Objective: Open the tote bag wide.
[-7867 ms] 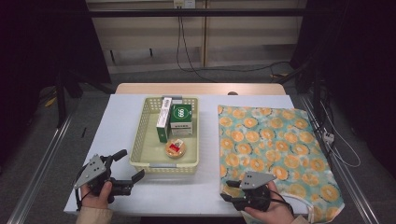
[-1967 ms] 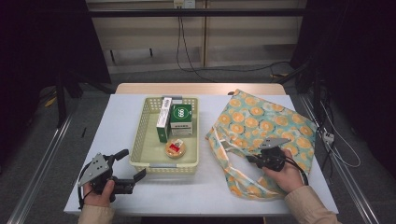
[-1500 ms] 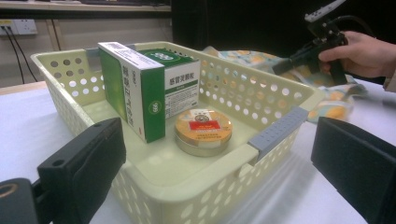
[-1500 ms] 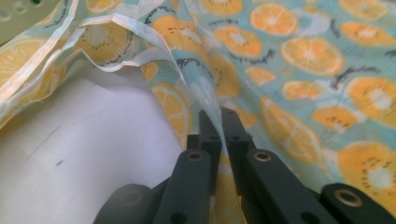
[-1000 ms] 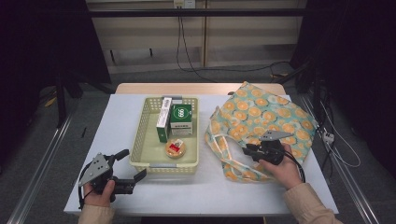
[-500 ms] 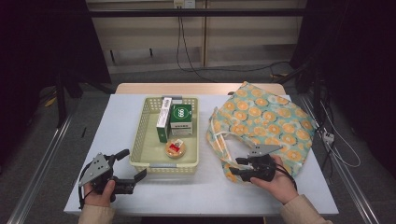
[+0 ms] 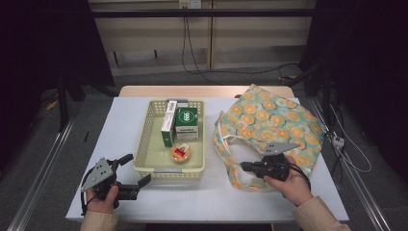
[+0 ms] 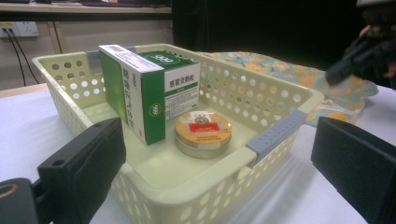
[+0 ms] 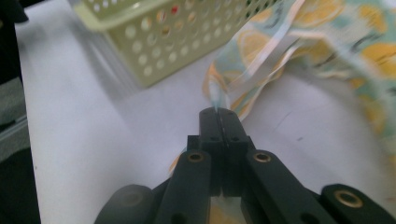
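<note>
Jaws of the right gripper (image 9: pixel 219 114) have just clamped shut on the pale strap (image 9: pixel 254 63) of the teal cloth bag printed with orange slices (image 7: pixel 269 127), which was spread flat seconds ago and now sits bunched at centre right of the high view. Judging by this, lifting the bag open comes next. The left gripper (image 7: pixel 133 172), lower left, rests unclenched beside the pale yellow perforated plastic basket (image 7: pixel 144 161).

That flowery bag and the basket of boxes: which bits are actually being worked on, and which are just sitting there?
In use:
- flowery cloth bag, pinched at its edge
- right gripper, shut on the bag

Just lying about:
- yellow basket
- green medicine boxes
- round tin
- left gripper, open, near the basket
</note>
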Tool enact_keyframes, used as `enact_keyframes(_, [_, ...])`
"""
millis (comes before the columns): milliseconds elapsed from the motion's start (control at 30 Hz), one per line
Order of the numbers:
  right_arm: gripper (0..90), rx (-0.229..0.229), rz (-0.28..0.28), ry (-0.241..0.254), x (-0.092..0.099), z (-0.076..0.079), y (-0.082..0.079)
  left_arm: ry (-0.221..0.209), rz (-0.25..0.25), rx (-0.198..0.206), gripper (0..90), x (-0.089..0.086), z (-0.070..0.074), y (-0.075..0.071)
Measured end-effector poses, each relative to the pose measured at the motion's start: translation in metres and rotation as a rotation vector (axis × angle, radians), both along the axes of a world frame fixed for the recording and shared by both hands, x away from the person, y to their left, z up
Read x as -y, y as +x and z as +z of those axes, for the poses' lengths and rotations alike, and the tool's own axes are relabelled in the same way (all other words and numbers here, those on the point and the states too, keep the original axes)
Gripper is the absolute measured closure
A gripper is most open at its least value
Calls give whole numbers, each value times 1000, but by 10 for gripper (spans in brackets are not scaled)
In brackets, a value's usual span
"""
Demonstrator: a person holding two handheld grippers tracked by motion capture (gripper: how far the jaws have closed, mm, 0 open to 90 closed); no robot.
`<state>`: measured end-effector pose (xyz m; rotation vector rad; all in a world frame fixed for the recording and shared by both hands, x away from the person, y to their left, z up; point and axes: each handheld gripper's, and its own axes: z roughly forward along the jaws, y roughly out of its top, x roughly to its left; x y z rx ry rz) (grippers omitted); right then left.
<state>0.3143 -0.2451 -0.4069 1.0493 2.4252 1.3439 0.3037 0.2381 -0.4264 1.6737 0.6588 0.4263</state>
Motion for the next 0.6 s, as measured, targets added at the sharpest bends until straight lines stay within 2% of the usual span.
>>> enact_keyframes(133, [900, 29, -101, 45, 27, 18, 15, -4, 2, -1, 28, 0, 0, 0])
enact_keyframes(267, [900, 50, -219, 48, 56, 23, 33, -3, 1, -2, 28, 0, 0, 0])
enact_keyframes(333, [900, 46, -259, 49, 68, 21, 41, -1, -1, -2, 28, -1, -1, 1])
enact_keyframes(500, [900, 42, -324, -8, 88, 8, 57, -1, -2, -2, 28, -1, -1, 1])
enact_keyframes(600, [900, 27, -359, -6, 98, -1, 65, -2, 0, -10, 28, -1, -2, 1])
